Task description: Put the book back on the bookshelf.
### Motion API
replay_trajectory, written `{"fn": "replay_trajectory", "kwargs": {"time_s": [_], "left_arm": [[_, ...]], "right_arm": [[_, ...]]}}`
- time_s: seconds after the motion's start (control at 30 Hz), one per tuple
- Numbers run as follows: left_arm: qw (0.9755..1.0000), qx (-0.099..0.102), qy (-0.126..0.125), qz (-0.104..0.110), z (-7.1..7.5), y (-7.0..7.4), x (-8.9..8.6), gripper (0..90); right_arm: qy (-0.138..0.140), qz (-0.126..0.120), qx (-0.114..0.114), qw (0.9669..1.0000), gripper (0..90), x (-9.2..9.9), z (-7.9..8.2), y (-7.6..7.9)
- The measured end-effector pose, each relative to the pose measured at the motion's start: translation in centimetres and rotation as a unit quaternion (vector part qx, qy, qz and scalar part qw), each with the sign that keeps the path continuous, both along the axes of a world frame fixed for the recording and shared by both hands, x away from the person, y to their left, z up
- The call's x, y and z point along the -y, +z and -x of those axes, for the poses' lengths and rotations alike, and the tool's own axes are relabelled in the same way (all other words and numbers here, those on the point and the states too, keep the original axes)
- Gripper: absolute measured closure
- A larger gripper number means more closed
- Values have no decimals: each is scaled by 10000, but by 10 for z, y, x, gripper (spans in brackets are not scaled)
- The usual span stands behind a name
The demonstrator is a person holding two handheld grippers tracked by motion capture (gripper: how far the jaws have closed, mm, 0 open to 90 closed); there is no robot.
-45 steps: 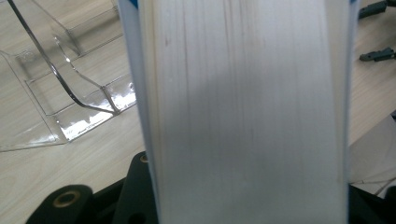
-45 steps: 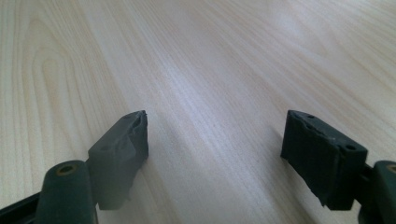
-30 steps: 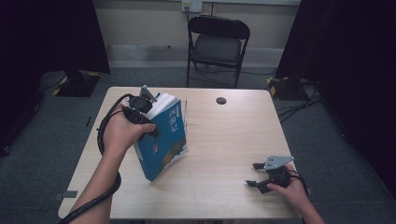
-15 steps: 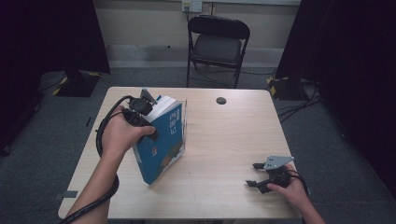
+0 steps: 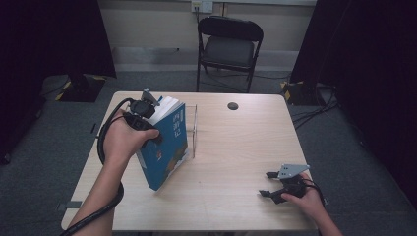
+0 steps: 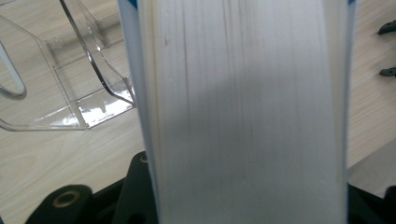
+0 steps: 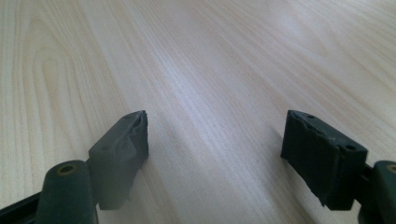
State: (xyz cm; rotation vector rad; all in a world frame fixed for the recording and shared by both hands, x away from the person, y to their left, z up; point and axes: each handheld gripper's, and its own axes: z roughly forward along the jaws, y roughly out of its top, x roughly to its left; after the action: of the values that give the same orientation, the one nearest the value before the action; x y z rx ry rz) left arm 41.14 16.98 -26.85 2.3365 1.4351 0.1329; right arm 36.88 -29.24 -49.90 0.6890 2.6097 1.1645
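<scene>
A thick blue-covered book (image 5: 169, 147) stands tilted on its lower corner on the left half of the wooden table (image 5: 236, 147). My left gripper (image 5: 153, 129) is shut on it from the page-edge side, near the top. In the left gripper view the white page edges of the book (image 6: 243, 112) run up between the black jaws. A clear plastic bookstand (image 5: 193, 130) stands just right of the book and lies behind it as a clear stand (image 6: 70, 84). My right gripper (image 5: 265, 185) rests low near the table's front right edge, open, and the right gripper (image 7: 215, 140) has only bare wood between its pads.
A small dark round disc (image 5: 232, 105) lies near the table's far edge. A black folding chair (image 5: 228, 44) stands behind the table. A thick black cable (image 5: 103, 147) loops from the left gripper along the forearm. Dark curtains flank both sides.
The left hand and the book have shifted slightly to the left. The right gripper has stayed put.
</scene>
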Motion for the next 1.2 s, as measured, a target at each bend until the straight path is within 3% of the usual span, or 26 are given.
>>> {"fn": "replay_trajectory", "kwargs": {"time_s": [0.23, 0.73, 1.2], "left_arm": [[9999, 78, 32, -85, -10, -3, 8, 617], [9994, 110, 314, 44, -25, -3, 14, 617], [9988, 164, 462, 35, -34, -7, 21, 617]], "right_arm": [[2, -1, 1, 10000, 221, 0, 0, 0], [1, 4, 6, 10000, 221, 0, 0, 0], [3, 1, 13, 10000, 221, 0, 0, 0]]}}
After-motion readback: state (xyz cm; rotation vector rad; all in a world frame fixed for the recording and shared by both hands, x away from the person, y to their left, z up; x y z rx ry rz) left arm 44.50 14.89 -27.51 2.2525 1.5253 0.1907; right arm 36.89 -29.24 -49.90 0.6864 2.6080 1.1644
